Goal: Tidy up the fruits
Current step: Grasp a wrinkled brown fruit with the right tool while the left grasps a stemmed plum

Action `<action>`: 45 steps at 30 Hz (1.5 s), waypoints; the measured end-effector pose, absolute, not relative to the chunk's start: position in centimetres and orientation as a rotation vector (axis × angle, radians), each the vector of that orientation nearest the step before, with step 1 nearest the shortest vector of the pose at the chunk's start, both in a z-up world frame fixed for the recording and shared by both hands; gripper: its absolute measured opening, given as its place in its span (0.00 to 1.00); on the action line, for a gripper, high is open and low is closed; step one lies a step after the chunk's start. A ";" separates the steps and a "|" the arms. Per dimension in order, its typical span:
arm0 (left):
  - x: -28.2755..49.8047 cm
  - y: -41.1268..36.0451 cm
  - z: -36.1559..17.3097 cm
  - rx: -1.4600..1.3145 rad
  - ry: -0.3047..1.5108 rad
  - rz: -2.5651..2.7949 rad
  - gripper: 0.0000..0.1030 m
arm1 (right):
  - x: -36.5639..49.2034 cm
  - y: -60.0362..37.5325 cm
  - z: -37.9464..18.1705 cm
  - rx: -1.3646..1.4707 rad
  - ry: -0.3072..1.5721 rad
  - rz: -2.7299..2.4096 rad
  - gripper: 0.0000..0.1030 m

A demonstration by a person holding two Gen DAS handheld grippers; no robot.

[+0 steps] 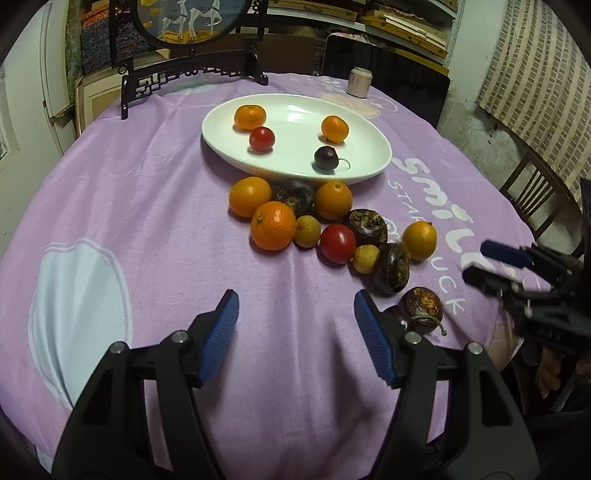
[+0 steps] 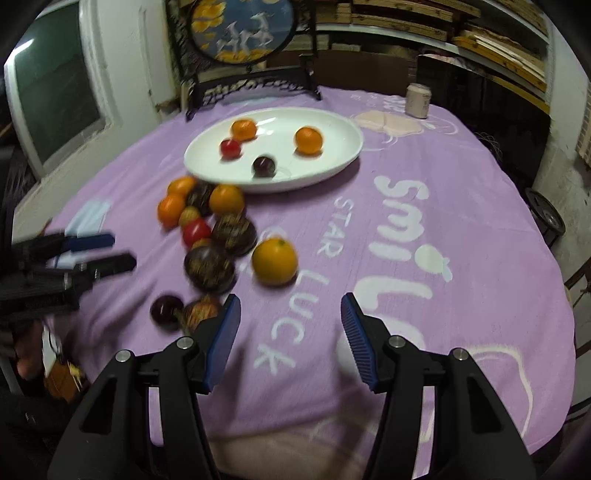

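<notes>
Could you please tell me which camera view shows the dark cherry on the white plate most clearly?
The left wrist view: the dark cherry is sharp, its curled stem visible. The right wrist view shows it motion-blurred.

Both cameras sit low over the near edge of the bench (image 1: 110, 184), each looking forward and slightly down between the two blue-padded fingers of its own hand-held gripper toward the white plate (image 1: 365, 146). The left wrist view faces the plate almost head-on from close by, with the fruit cluster just in front of the plate at mid-frame. The right wrist view stands further to the right of the plate (image 2: 343, 155) and is turned leftward toward it; it is motion-blurred. The two views share the plate, the fruit before it, the purple cloth, the round framed screen (image 1: 184, 22) behind the plate, and each other's gripper at the frame edge.
</notes>
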State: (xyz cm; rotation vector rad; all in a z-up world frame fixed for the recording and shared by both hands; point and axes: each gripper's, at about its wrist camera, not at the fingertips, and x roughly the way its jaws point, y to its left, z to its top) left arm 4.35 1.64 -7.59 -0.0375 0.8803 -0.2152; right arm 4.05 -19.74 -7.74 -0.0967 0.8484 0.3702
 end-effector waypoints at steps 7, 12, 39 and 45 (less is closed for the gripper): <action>4.0 2.9 -7.8 -0.059 0.887 -0.207 0.65 | 2.9 -18.3 -9.6 -0.147 0.926 0.427 0.55; 3.3 2.6 -7.6 -0.039 0.879 -0.226 0.65 | 3.3 -15.7 -10.5 -0.165 0.931 0.496 0.57; 6.2 -4.5 -10.4 0.099 0.965 -0.316 0.38 | 3.4 -21.3 -10.0 -0.022 0.894 0.379 0.38; 6.1 -4.3 -10.2 0.068 0.949 -0.336 0.28 | 3.4 -21.3 -9.9 -0.021 0.893 0.377 0.38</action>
